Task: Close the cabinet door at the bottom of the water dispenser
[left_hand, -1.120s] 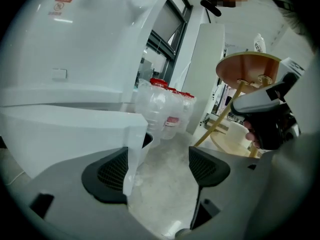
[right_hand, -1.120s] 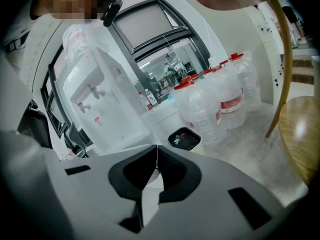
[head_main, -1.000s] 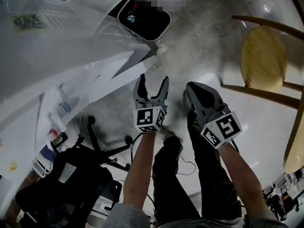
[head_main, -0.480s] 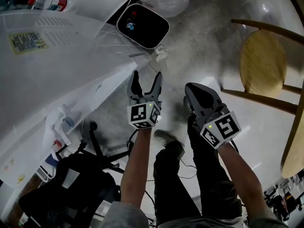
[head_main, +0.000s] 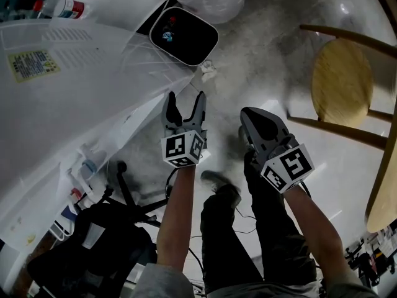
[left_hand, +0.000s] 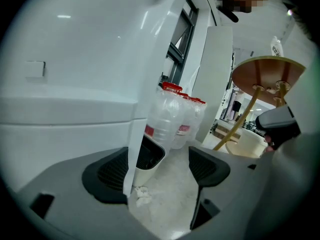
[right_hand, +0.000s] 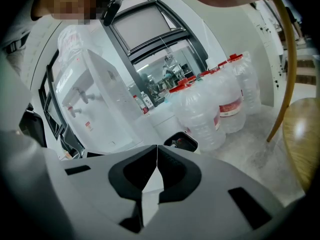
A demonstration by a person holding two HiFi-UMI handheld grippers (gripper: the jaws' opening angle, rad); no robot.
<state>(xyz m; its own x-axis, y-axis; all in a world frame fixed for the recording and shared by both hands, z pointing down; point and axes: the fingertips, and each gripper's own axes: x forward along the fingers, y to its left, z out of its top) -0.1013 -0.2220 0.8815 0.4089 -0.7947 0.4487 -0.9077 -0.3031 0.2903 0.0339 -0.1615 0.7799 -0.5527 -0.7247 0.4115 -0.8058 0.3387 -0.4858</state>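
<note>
Far left is the water dispenser (head_main: 74, 85), white body filling that side of the head view. Its bottom cabinet door (head_main: 144, 112) is swung out, so the task isn't done yet; the free edge points toward me.

My left gripper (head_main: 185, 98) sits right at that edge with its jaws spread wide and nothing clamped. In the left gripper view, the door's thin edge (left_hand: 136, 134) runs down just inside the left jaw, crossing the front of its pad. I can't tell if it's actually touching. My guess is the open jaws are there to straddle or nudge the panel, since shutting a door needs a push, not a pinch.

Past the door, on the floor, are a black-lined trash bin (head_main: 184, 35), a crumpled scrap of paper (head_main: 208, 72) and a pack of water bottles (left_hand: 172, 119). They look clear of the door's swing, but the bin is close.

The right gripper (head_main: 250, 118) hangs lower beside my leg with its jaws pressed together and nothing between them. It's basically parked, since one gripper covers this job.

Far right is a wooden chair (head_main: 343, 82), well apart from everything.
</note>
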